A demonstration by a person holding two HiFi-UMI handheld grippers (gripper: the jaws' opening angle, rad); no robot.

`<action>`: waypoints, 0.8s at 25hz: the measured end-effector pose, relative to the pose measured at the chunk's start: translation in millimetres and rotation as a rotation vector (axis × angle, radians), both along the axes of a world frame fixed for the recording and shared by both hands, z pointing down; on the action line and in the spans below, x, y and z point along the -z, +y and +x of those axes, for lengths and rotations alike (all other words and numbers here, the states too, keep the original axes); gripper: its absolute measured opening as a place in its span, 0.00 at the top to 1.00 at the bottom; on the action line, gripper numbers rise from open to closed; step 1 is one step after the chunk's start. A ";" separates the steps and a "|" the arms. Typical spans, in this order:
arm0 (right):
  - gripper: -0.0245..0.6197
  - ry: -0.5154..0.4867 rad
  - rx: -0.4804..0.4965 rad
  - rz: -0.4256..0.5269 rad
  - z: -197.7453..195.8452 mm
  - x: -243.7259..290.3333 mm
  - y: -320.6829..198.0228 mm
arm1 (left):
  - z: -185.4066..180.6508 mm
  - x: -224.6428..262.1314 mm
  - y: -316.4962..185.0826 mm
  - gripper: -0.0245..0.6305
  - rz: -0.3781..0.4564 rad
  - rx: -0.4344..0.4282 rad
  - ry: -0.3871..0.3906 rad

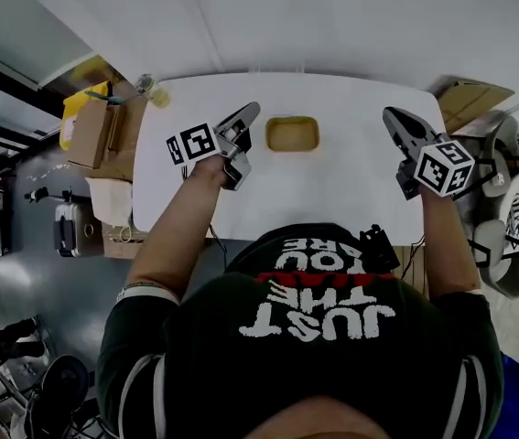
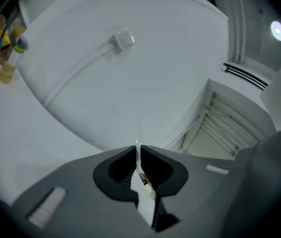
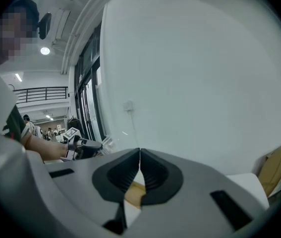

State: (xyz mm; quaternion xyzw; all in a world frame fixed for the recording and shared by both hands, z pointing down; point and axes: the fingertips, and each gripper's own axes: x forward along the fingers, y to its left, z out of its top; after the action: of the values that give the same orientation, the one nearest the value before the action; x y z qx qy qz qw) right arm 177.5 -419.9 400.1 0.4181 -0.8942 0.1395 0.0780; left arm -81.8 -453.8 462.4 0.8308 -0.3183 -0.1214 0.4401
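My left gripper (image 1: 246,114) hovers over the white table (image 1: 332,195) just left of a shallow yellow tray (image 1: 292,133). Its jaws are pressed together, and nothing shows between them. In the left gripper view the shut gripper (image 2: 138,151) points up at a white wall. My right gripper (image 1: 394,118) is raised over the table's right side, to the right of the tray, also shut and empty. In the right gripper view the gripper (image 3: 140,155) has its jaws touching, with a bit of the yellow tray (image 3: 134,192) showing beneath them and the left gripper (image 3: 83,146) beyond.
A small bottle of yellow liquid (image 2: 9,58) stands at the table's far left corner (image 1: 149,87). Cardboard boxes (image 1: 94,133) crowd the left edge. More cardboard (image 1: 471,101) and chairs (image 1: 497,190) are at the right. A wall socket (image 2: 123,39) sits on the white wall.
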 end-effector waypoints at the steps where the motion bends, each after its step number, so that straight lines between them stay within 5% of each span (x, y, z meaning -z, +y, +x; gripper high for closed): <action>1: 0.95 0.000 -0.004 0.015 -0.8 10.8 -4.4 | -2.6 13.6 -4.8 0.91 0.035 0.006 -0.021; 12: 0.95 0.026 -0.006 0.166 -17.6 115.2 -26.4 | -14.3 135.3 -22.2 0.91 0.442 0.039 -0.344; 20: 0.95 0.047 -0.030 0.213 -17.3 150.8 -36.7 | -14.5 186.6 -26.0 0.91 0.569 0.073 -0.396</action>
State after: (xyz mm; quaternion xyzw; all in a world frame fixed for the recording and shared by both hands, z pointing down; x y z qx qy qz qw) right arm 160.2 -456.6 249.3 0.4406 -0.8955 0.0352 0.0520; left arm -96.3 -479.8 275.8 0.9158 -0.3804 -0.0572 0.1159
